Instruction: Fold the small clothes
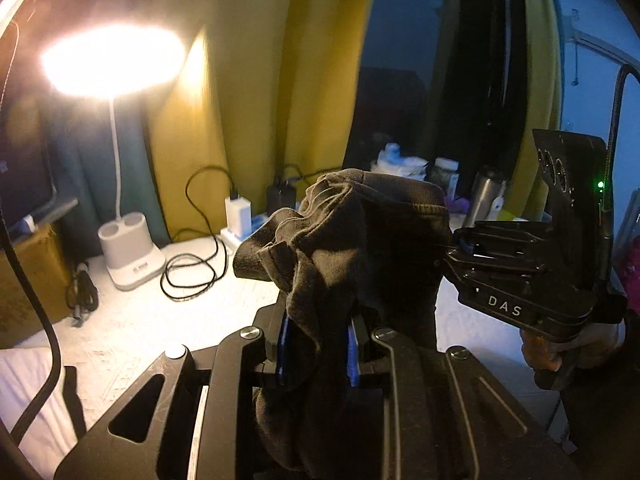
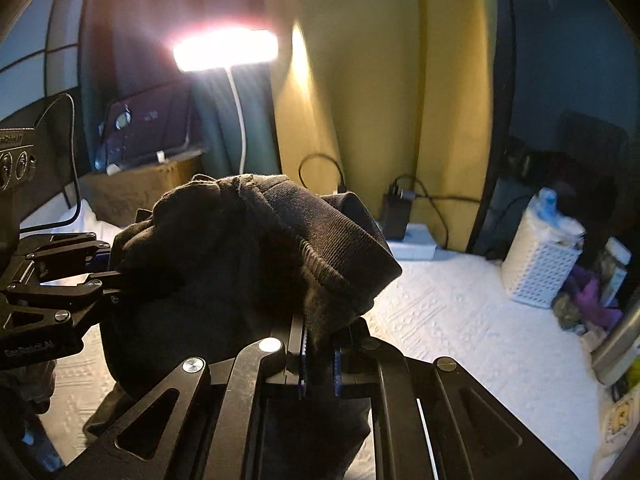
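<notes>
Two grippers, dark garment (image 1: 360,240) bunched between both fingers (image 2: 303,360)

Two close, forward-facing wrist views, both sharing the dark garment (image 1: 360,232).

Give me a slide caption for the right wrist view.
Both grippers, right and left, hold a bunched dark garment above the white bedspread.
</notes>
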Demonstrator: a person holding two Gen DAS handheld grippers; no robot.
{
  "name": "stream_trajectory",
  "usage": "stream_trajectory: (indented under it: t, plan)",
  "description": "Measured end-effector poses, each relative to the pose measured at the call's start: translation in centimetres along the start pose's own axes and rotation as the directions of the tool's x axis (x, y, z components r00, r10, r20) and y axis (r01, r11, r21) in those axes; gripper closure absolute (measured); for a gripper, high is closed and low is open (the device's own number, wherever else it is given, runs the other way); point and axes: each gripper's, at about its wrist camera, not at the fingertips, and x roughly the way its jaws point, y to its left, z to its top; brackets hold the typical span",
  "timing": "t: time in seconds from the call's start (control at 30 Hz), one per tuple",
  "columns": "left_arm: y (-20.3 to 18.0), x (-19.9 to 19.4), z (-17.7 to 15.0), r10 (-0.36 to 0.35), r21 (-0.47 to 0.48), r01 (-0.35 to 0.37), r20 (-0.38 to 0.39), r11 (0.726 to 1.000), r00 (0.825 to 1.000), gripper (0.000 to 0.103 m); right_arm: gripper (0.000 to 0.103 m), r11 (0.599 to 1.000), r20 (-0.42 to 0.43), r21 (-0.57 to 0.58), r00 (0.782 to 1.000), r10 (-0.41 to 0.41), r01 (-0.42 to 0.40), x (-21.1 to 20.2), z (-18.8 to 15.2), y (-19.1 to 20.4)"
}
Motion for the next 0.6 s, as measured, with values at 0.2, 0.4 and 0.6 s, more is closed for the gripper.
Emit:
stream_trajectory:
  t: [0.2, 0.4, 0.6]
  plan:
    - [-1.3, -3.9, 0.4, 0.008, 0.016, -0.009, 0.074, 1.0, 0.997, 0.083, 0.094, 0.999, 0.083, -0.027, 0.996, -0.015, 0.017, -4.8, 0.5, 1.5]
    - [-2.3, -8.3, 0.5, 0.022, 0.033, -0.027, 0.148, 0.999, 0.989, 0.083, 0.094, 0.998, 0.161, -0.06, 0.987, -0.014, 0.024, -9.3, 1.1, 3.2]
    - [-3.0, -12.9, 0.3, 0.042, 0.052, -0.055, 0.224, 0.997, 0.974, 0.083, 0.094, 0.994, 0.252, -0.109, 0.968, 0.008, 0.021, -13.9, 1.8, 5.9]
